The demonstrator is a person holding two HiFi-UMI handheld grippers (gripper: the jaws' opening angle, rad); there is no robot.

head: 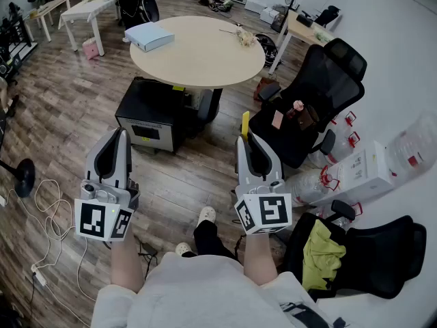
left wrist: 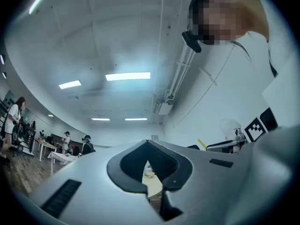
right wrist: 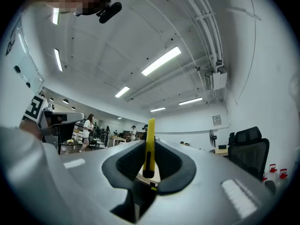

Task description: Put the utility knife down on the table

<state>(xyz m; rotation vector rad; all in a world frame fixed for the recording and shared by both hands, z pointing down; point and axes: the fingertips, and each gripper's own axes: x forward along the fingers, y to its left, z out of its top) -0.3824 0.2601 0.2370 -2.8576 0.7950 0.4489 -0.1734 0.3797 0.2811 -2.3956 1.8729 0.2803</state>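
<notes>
In the head view a brown wood-plank floor fills the room. At twelve o'clock stands a round pale wooden table, with a flat light-blue box near its ten o'clock edge. A black boxy cabinet sits just beside the table's near side. A black mesh office chair stands at two o'clock, near a white wall. White rectangular tables are at eleven o'clock and loose white cables at eight. In the right gripper view, long white strip lights cross the white ceiling.

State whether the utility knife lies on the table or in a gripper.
Held: the right gripper is shut on the utility knife, which pokes out past it, short of the round table.
</notes>
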